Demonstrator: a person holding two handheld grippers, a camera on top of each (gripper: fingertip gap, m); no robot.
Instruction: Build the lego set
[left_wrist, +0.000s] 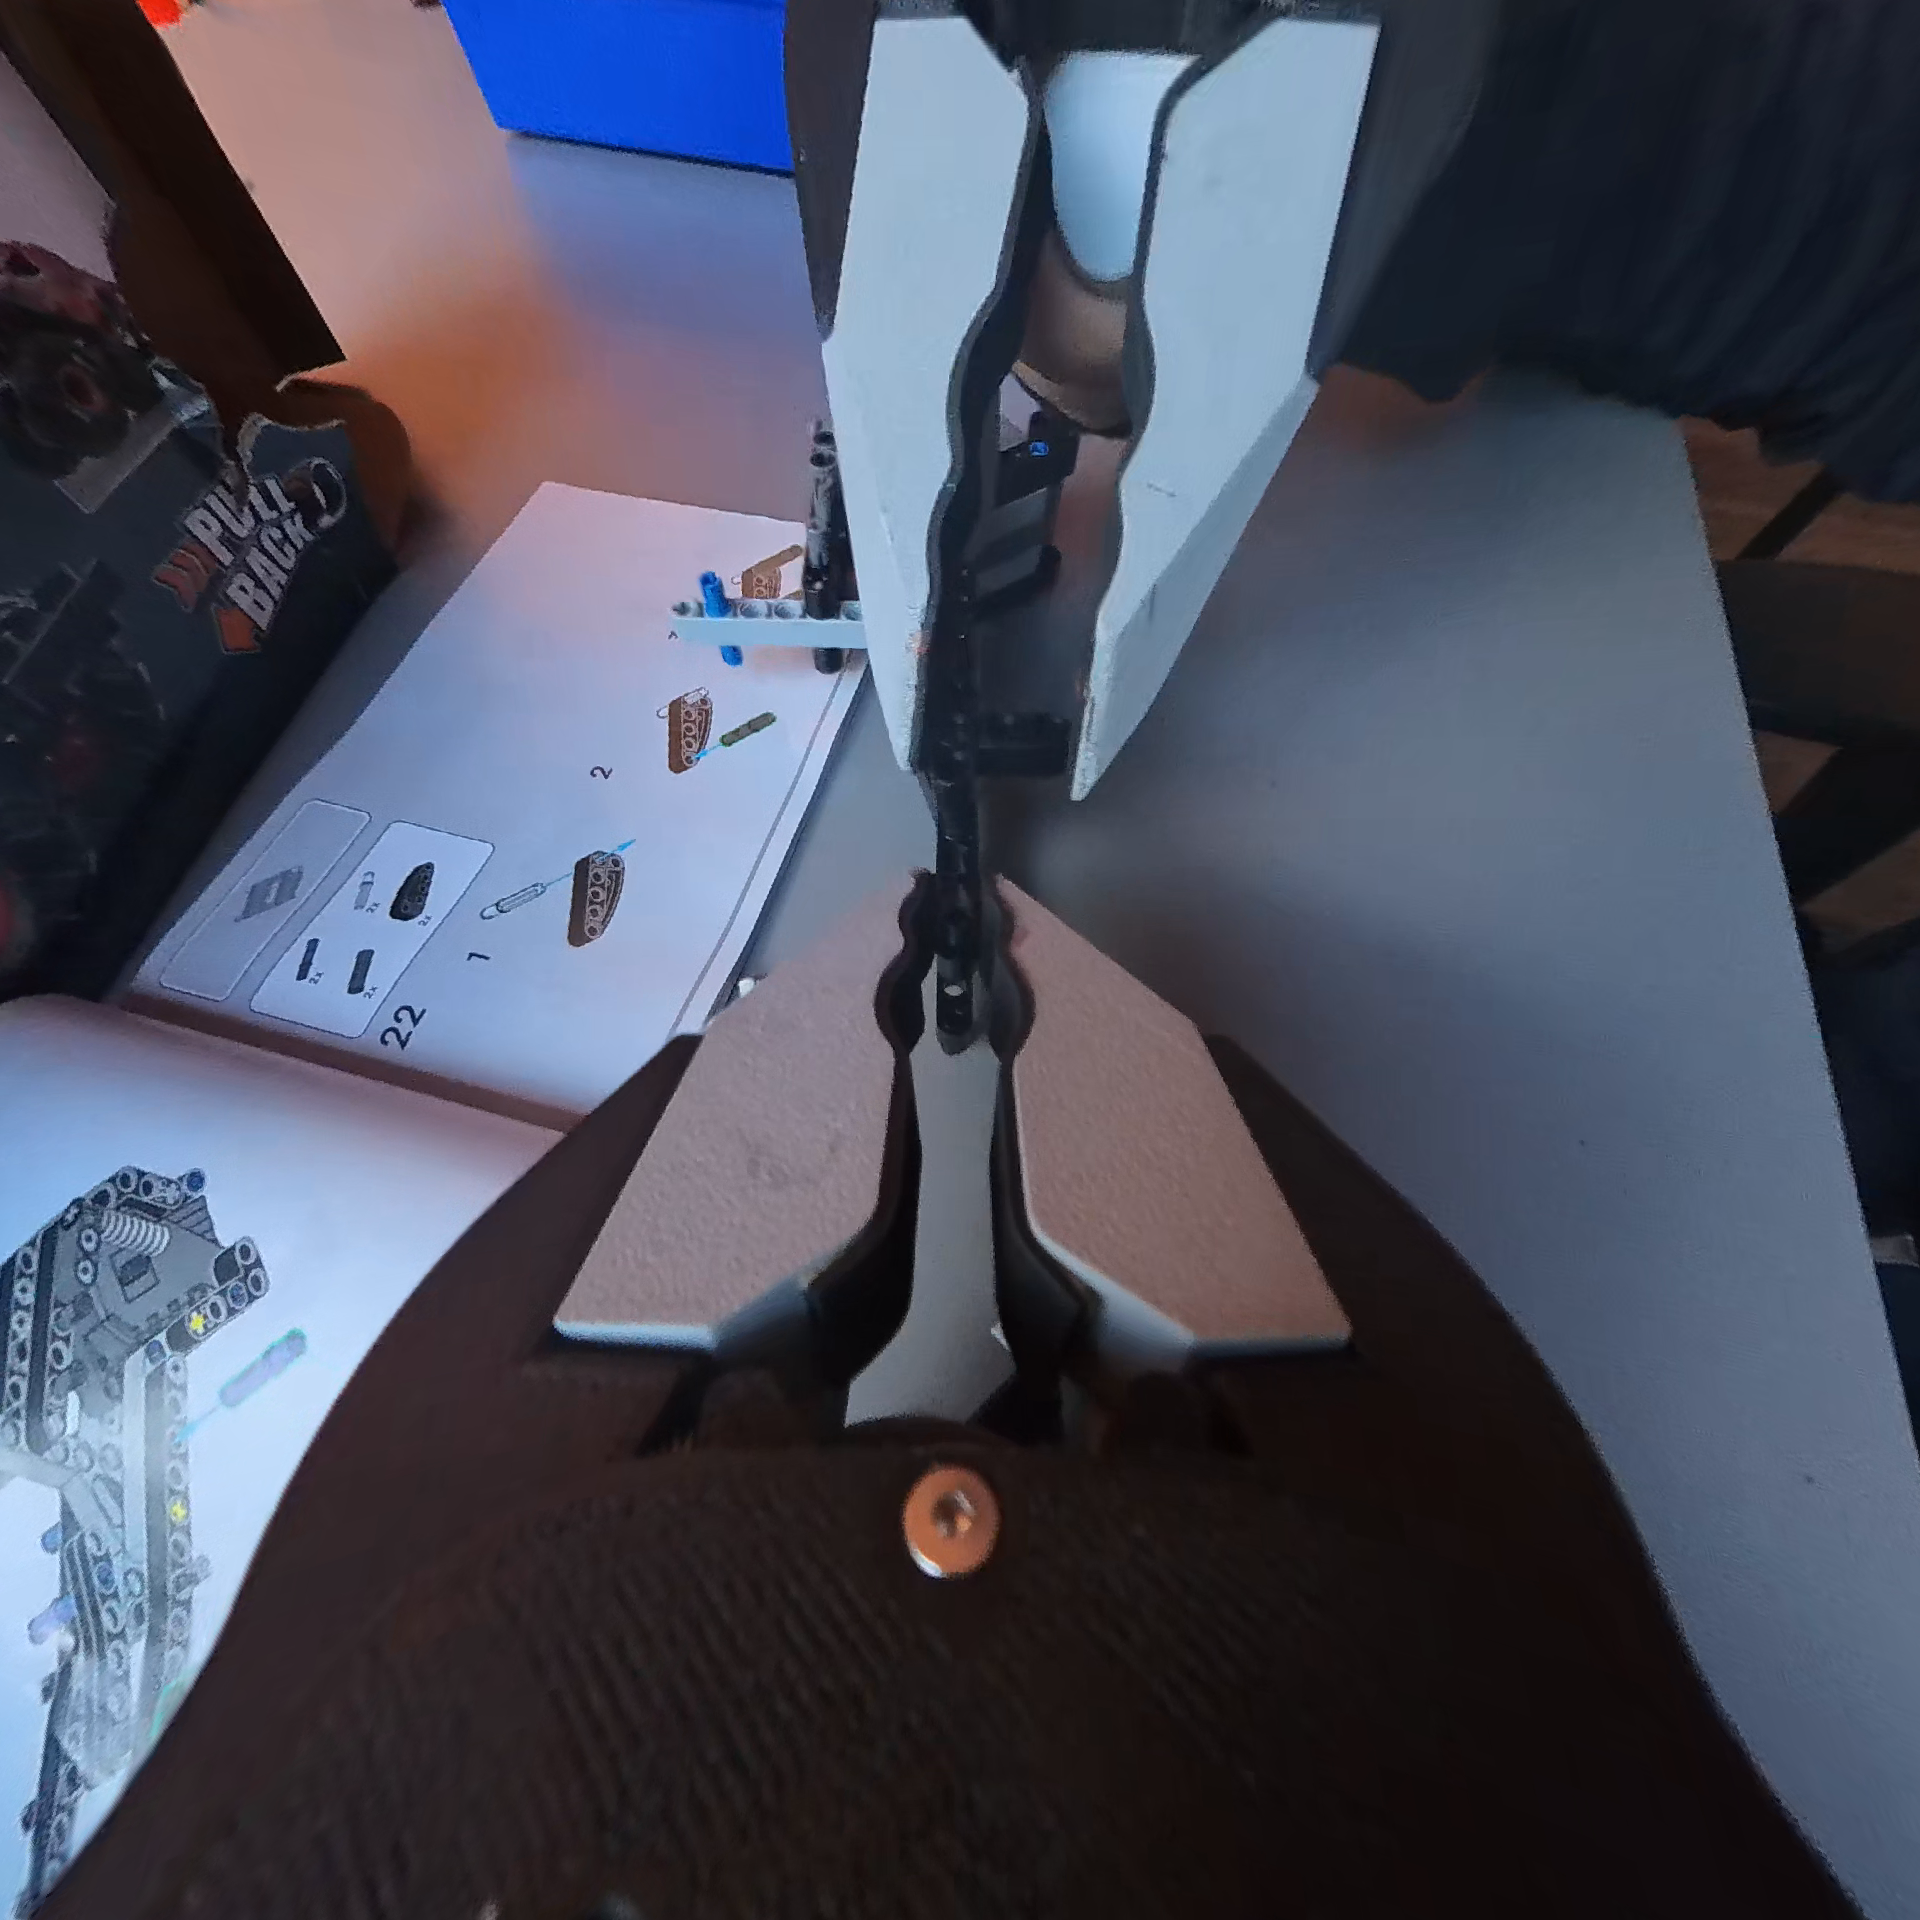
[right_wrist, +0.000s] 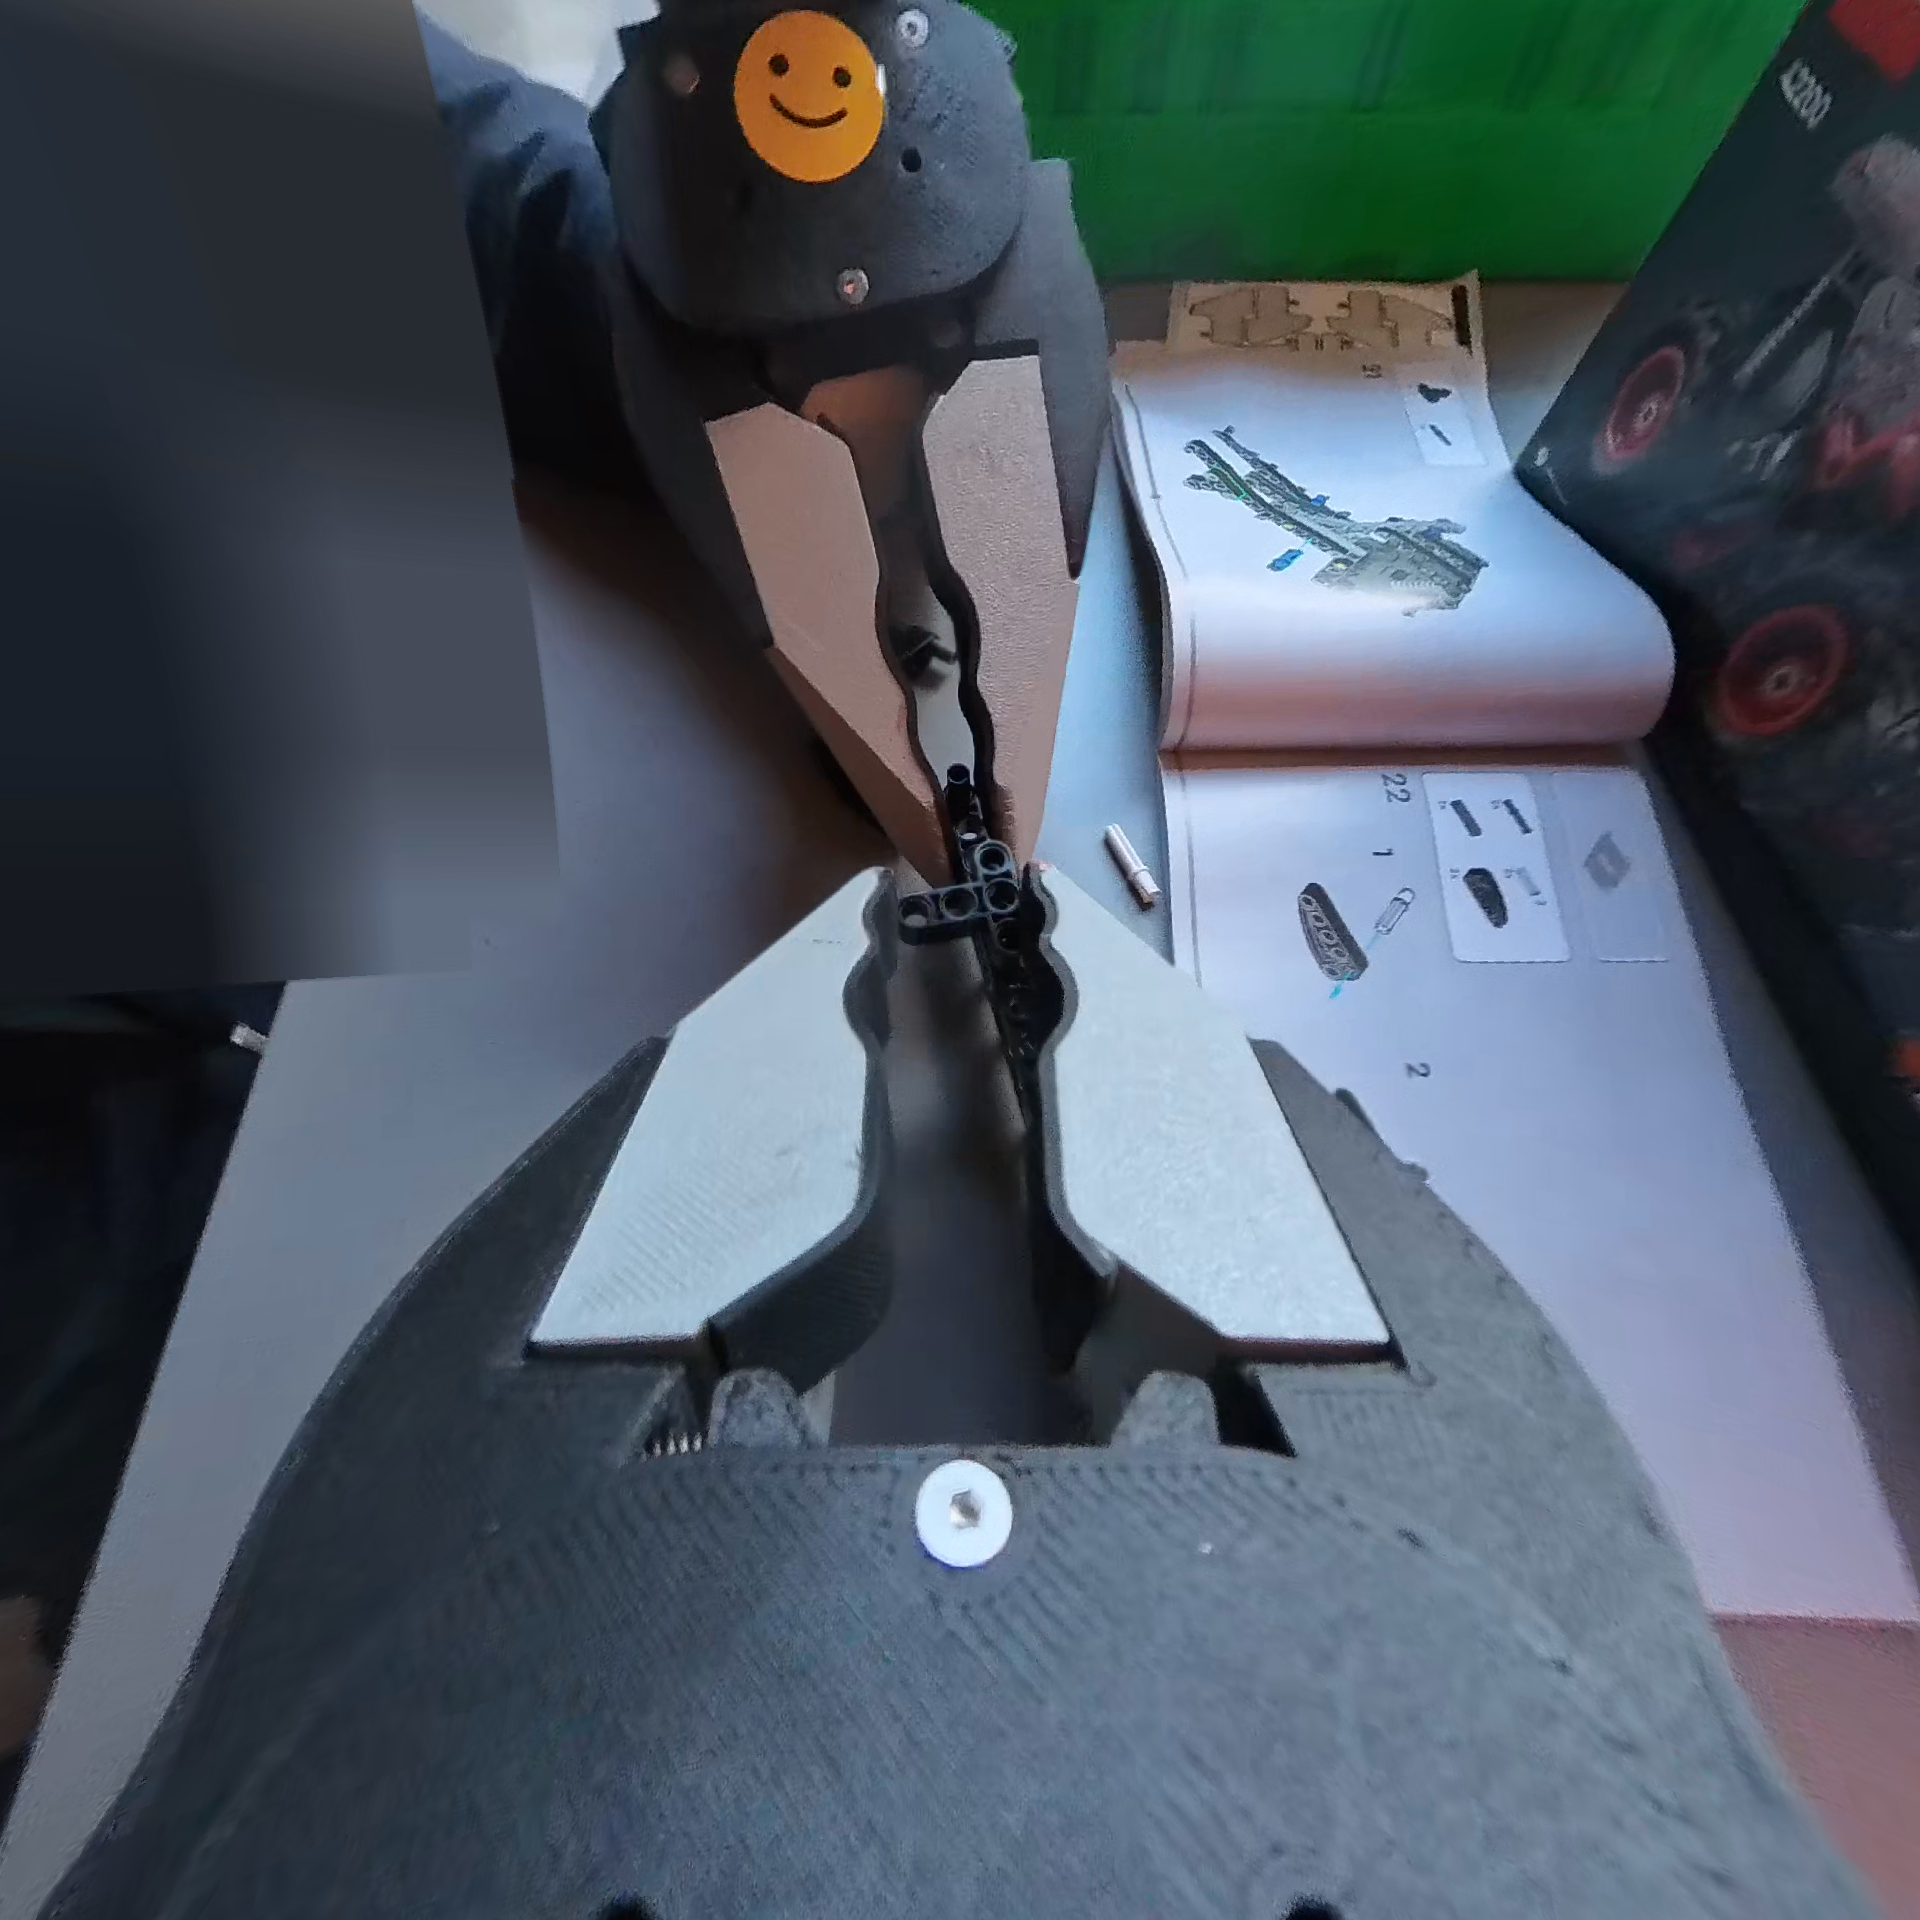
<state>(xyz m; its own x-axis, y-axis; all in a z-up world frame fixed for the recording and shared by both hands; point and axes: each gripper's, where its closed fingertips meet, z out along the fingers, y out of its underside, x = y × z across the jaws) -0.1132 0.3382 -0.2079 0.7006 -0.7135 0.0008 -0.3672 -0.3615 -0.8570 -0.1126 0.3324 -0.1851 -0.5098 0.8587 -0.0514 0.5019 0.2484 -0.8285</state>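
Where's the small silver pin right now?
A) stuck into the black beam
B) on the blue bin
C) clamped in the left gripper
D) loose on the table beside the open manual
D: the silver pin lies loose on the table, by the manual edge.

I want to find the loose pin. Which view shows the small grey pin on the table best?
The right wrist view: the small grey pin lies clear beside the manual. The left wrist view hardly shows it.
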